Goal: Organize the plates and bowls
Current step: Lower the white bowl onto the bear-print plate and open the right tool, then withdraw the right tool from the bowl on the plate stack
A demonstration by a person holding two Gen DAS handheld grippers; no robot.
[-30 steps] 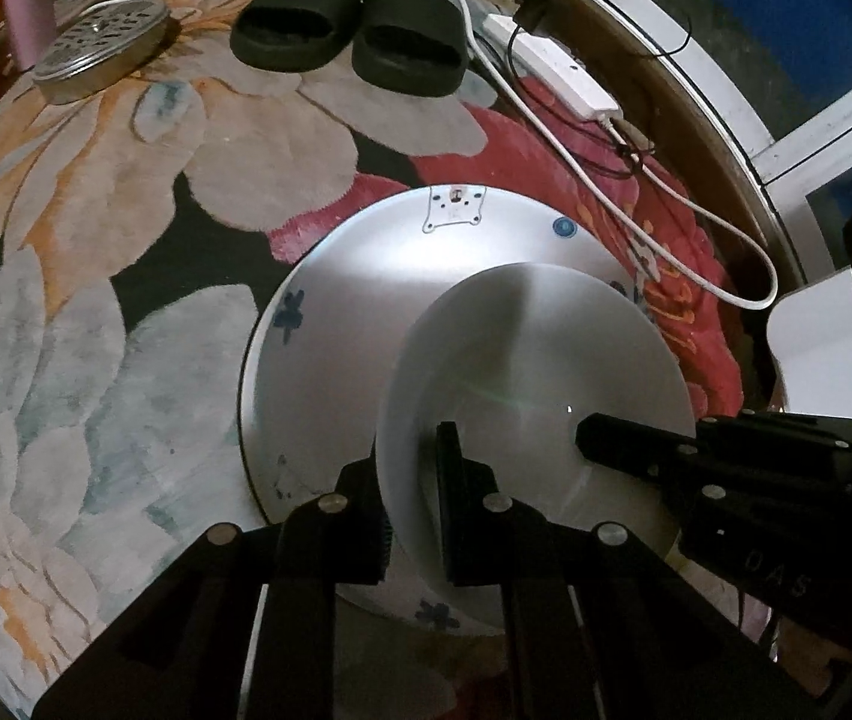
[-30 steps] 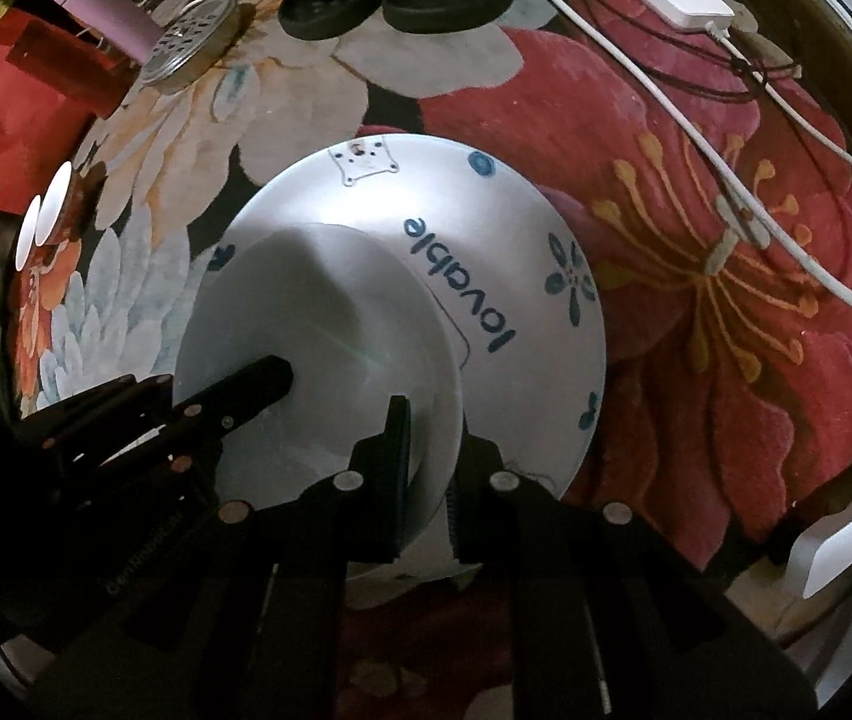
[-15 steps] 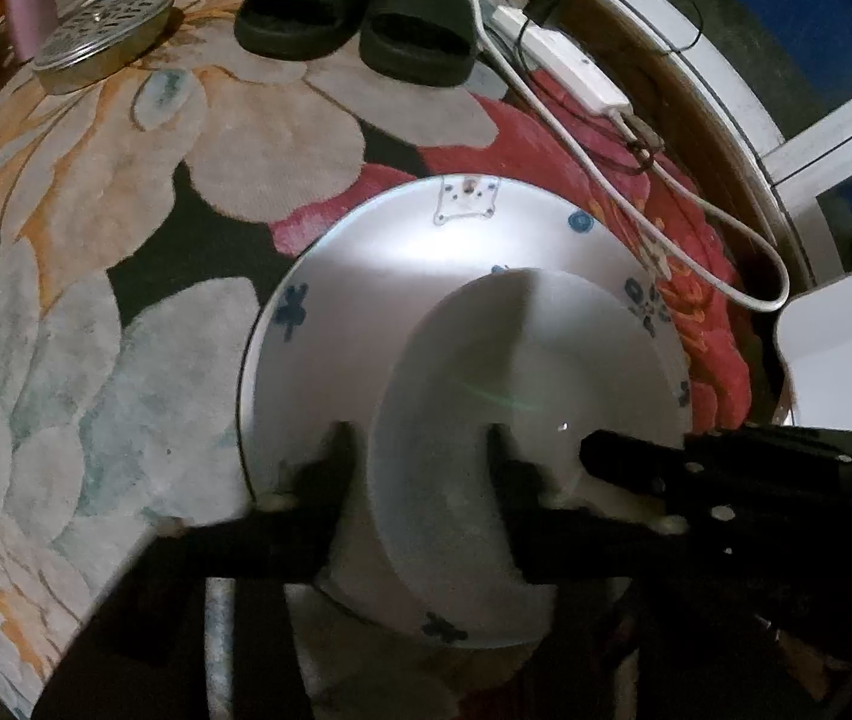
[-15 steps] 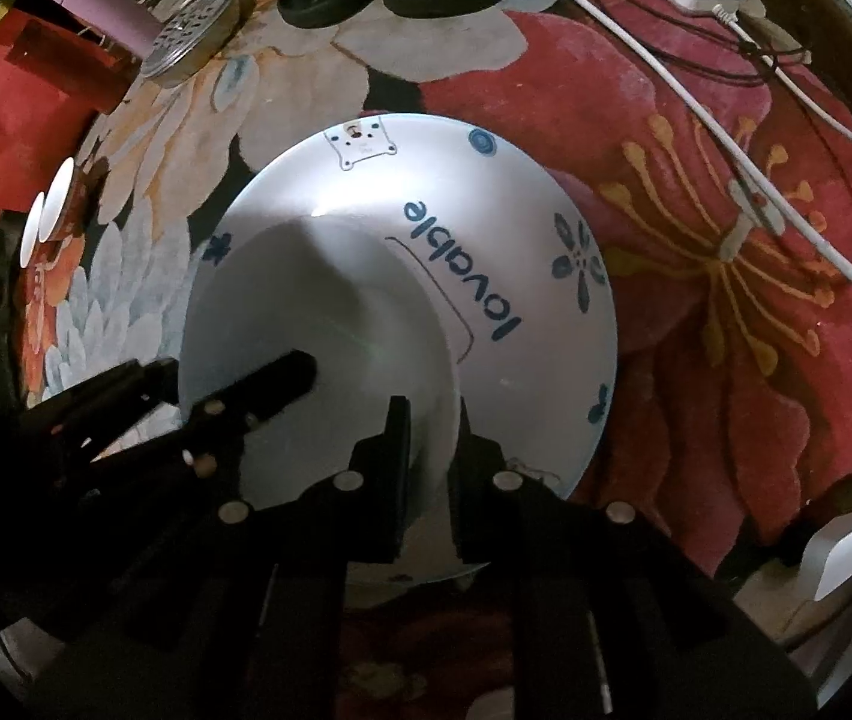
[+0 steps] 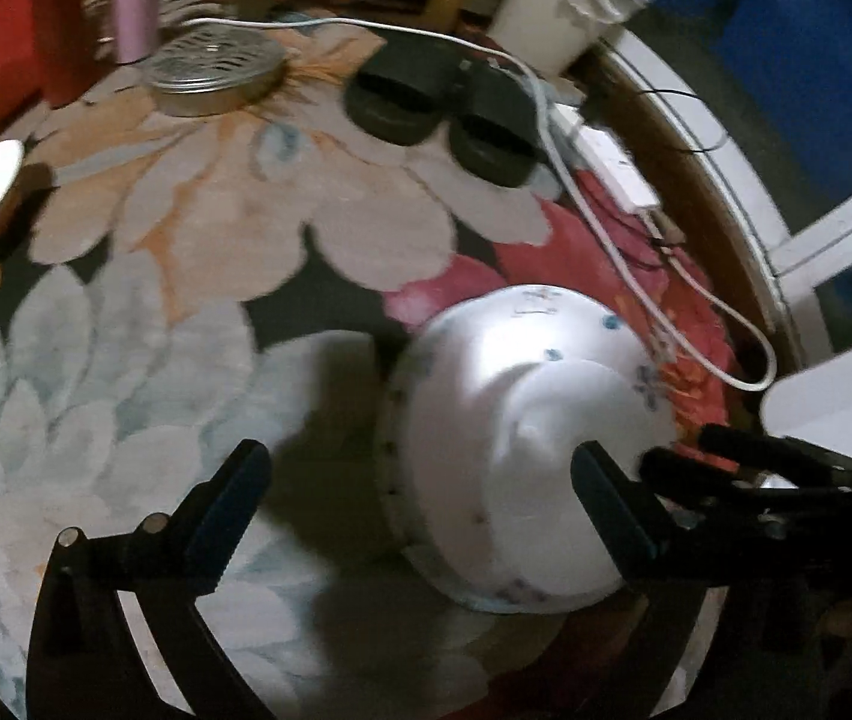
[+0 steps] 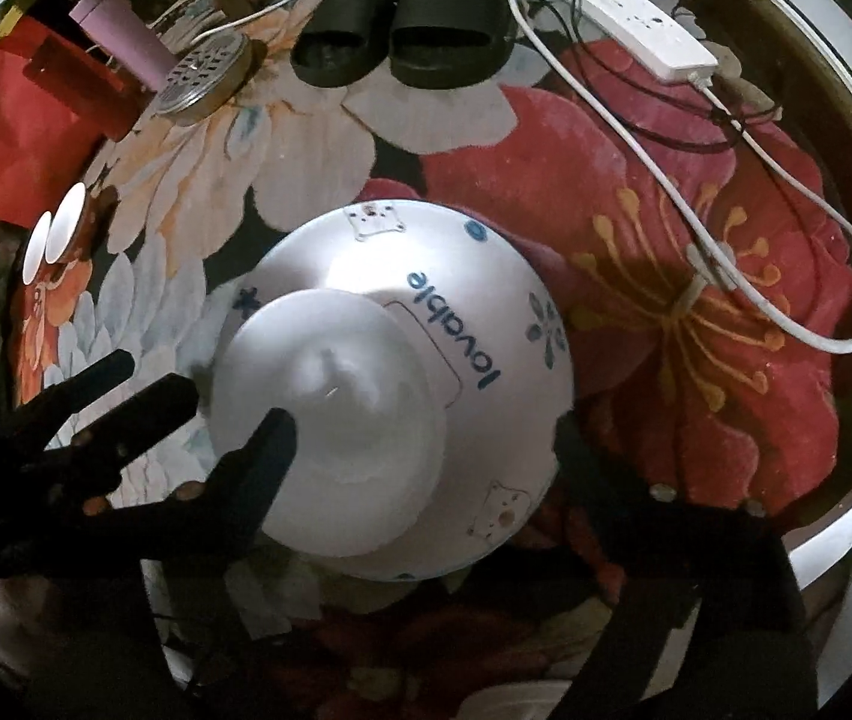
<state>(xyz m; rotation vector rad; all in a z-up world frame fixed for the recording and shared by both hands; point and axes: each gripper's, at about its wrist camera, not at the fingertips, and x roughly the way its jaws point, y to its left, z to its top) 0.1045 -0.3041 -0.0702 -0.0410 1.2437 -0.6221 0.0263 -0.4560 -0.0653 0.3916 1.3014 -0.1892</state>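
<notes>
A large white plate printed "lovable" lies on the floral rug. On top of it rests a smaller white dish. My right gripper hovers over the dish's near edge with its jaws opening wide; the dish lies between them and no pad touches it. In the left wrist view the same plate and dish sit right of centre and look blurred. My left gripper is opening too. Its right finger stands over the dish's edge and its left finger over bare rug. Neither gripper holds anything.
Black slippers, a white power strip with its cable, a round perforated metal lid and a pink bottle lie at the rug's far side. White cups stand at the left. A white bucket is beyond the slippers.
Both grippers were shut on the small dish's rim and have now opened, leaving it on the large plate. The left gripper has drawn away to the left and upward.
</notes>
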